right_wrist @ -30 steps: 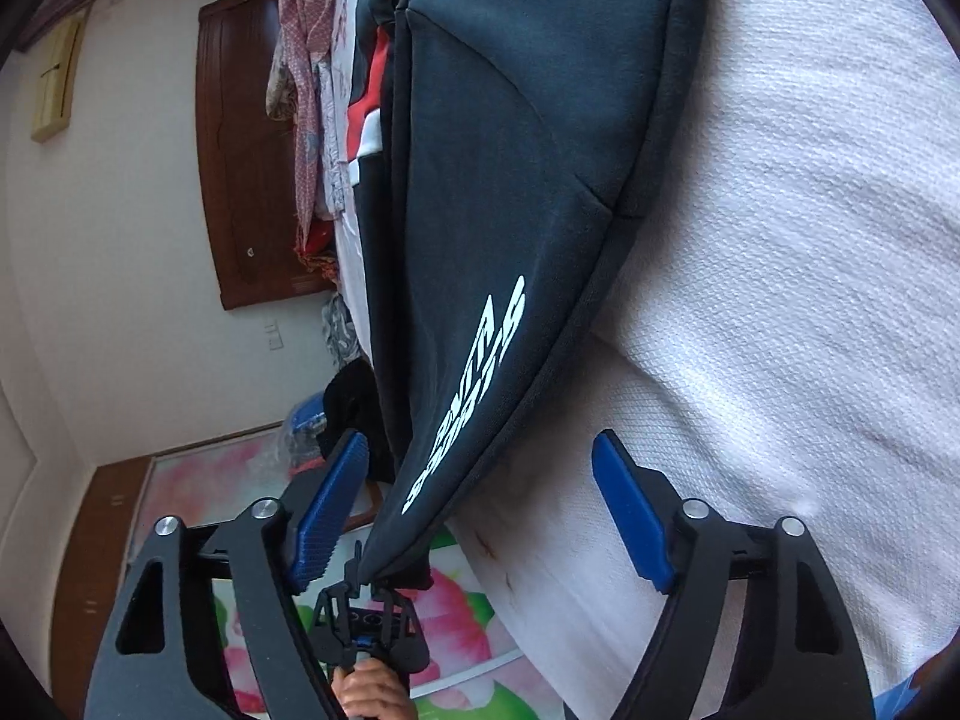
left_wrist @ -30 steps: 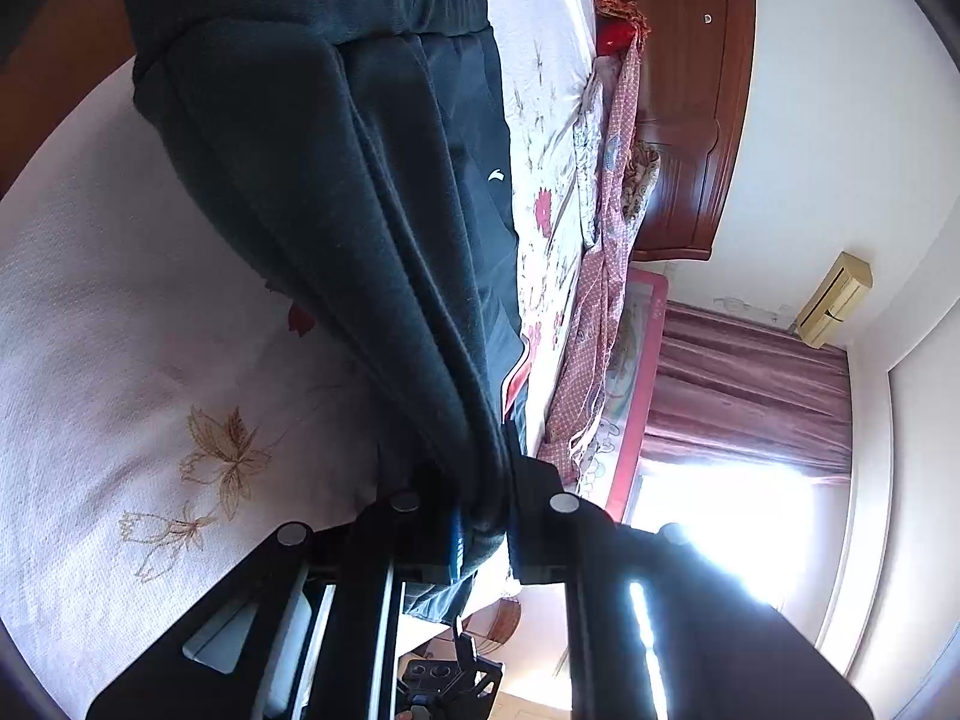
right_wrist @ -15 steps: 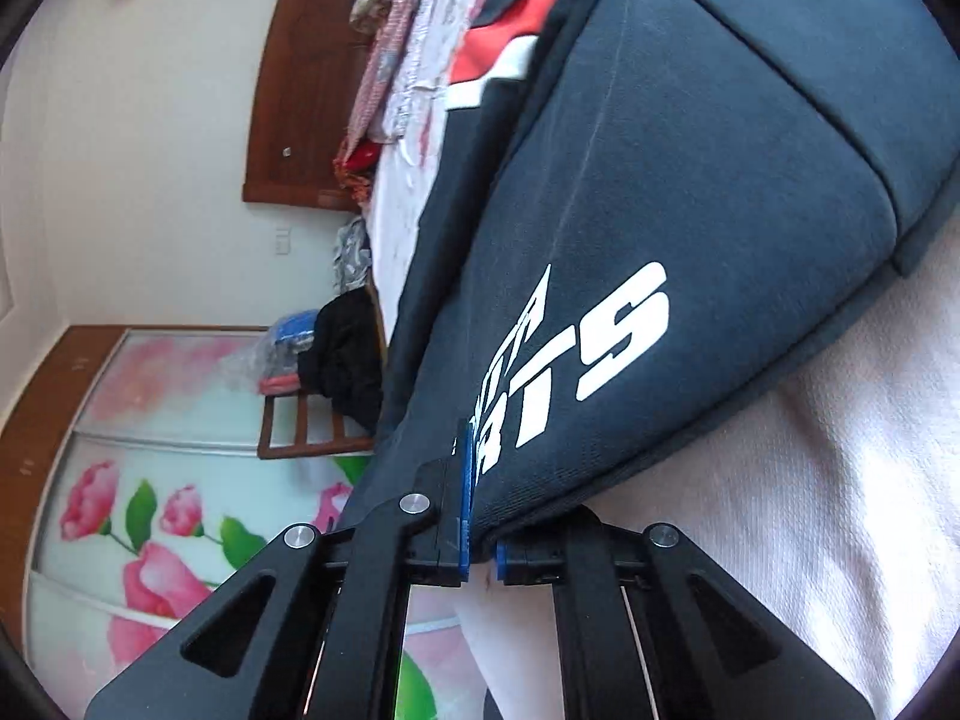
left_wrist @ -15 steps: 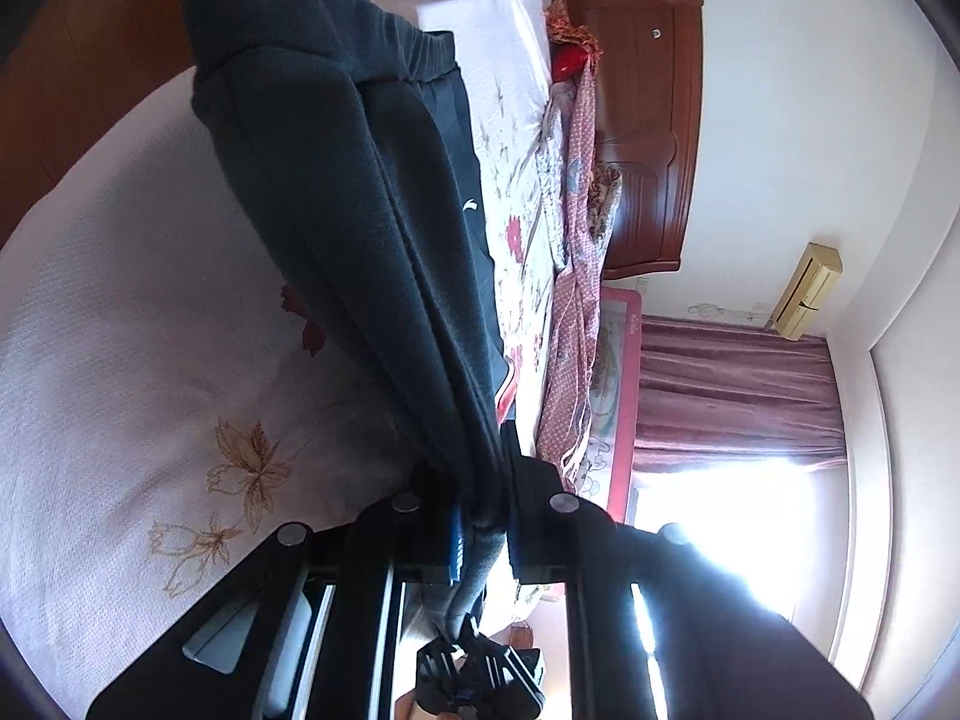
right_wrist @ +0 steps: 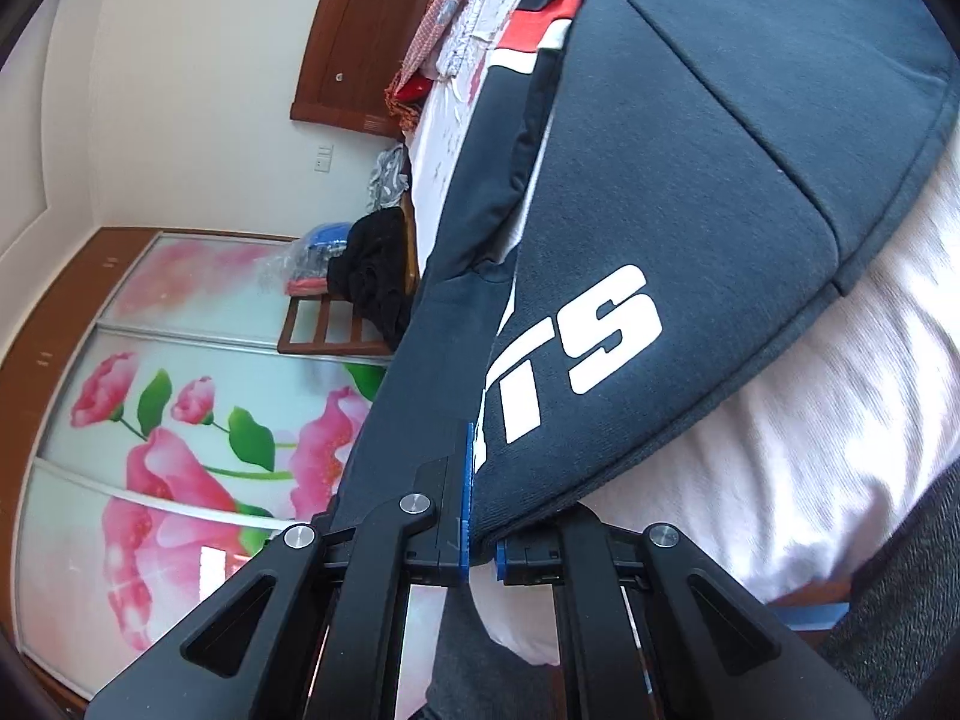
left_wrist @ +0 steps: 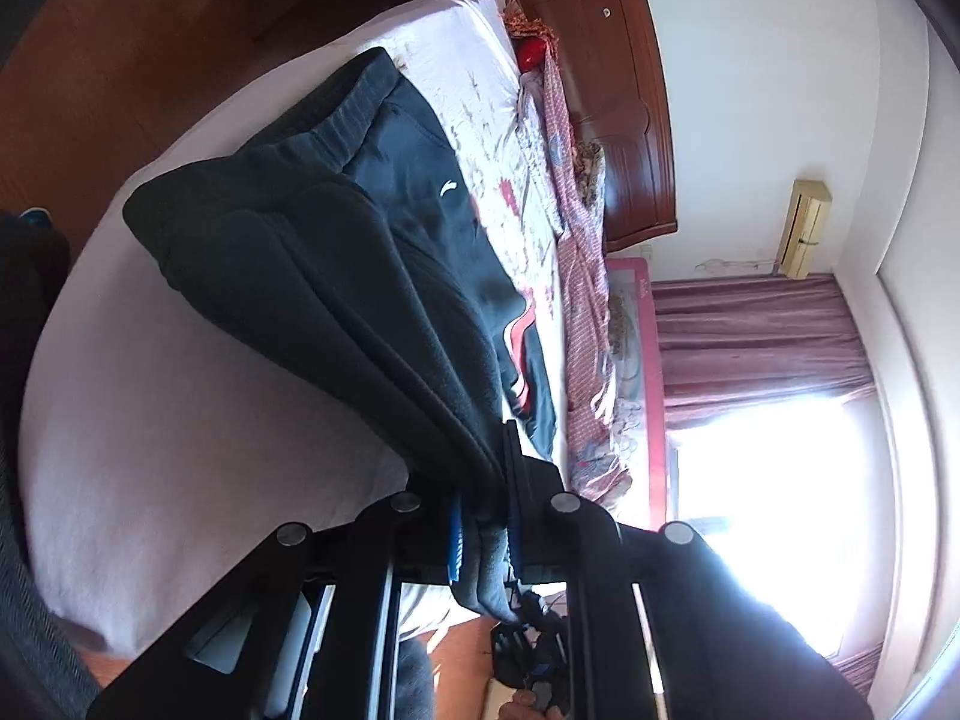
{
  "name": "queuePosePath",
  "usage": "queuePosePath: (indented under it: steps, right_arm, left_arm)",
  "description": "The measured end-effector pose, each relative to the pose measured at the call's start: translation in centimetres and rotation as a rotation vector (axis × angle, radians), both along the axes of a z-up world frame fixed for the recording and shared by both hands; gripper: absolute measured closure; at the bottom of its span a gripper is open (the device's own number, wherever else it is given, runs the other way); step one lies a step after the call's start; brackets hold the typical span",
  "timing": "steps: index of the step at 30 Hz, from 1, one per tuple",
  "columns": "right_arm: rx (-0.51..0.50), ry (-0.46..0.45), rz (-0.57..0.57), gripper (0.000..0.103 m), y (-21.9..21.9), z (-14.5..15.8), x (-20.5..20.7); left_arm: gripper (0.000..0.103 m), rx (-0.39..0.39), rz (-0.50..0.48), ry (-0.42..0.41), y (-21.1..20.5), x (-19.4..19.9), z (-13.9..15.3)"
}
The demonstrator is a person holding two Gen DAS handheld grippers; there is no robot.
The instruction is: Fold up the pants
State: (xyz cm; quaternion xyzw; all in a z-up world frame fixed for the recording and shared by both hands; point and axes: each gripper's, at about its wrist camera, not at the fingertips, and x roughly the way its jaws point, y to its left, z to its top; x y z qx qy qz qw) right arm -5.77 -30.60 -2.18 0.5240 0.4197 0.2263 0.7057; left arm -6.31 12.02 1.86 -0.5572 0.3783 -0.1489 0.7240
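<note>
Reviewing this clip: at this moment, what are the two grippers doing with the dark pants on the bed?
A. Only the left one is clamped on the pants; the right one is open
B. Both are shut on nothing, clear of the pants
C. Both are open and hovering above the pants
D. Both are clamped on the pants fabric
D. The left gripper and the right gripper each have their jaws closed with the dark pants fabric pinched between them.

Matt dark knit pants (left_wrist: 336,276) – textured white bedspread (left_wrist: 180,432) – glossy wooden headboard (left_wrist: 624,114)
</note>
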Motion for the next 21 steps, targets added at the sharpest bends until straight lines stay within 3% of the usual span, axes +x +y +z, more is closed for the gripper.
queuePosePath:
  steps: [2,3,4,5,7,9,12,16,18,21]
  right_arm:
    - [-0.065,0.026,0.018,0.098,0.0,-1.2,-0.8]
    - [-0.115,0.028,0.038,0.087,0.1,-1.6,-1.2]
    - [-0.162,0.048,0.073,0.05,0.6,-2.3,-1.2]
    - [-0.226,0.102,0.091,0.036,0.9,-3.0,-1.1]
    - [-0.227,0.1,0.111,0.035,0.8,-3.3,-2.0]
    - [-0.21,0.06,0.08,0.036,-0.8,-2.3,-3.1]
    - [-0.257,0.019,-0.079,0.036,-6.7,-0.1,-3.4]
    - [-0.414,0.076,-0.438,0.035,-17.7,1.1,-3.0]
    - [-0.462,0.122,-0.541,0.036,-22.0,0.7,-1.9]
    - [-0.544,0.193,-0.64,0.037,-26.2,0.2,0.2]
  left_arm:
    - [0.091,0.069,-0.006,0.055,-0.2,-1.8,-0.4]
    - [0.088,0.128,-0.007,0.099,-0.4,-2.3,-0.8]
    - [0.078,0.168,-0.008,0.147,-0.4,-2.7,-1.4]
    - [0.073,0.188,-0.007,0.191,-0.3,-2.9,-1.9]
    - [0.036,0.242,0.009,0.271,-0.1,-3.4,-2.0]
    - [0.023,0.308,0.01,0.255,-0.1,-4.0,-0.7]
    - [0.002,0.413,-0.054,0.123,-1.7,-4.1,2.6]
    - [0.002,0.535,-0.177,-0.06,-5.5,-4.2,6.3]
    - [0.002,0.549,-0.273,-0.117,-7.5,-4.0,6.4]
    - [0.002,0.545,-0.422,-0.135,-10.5,-4.5,6.5]
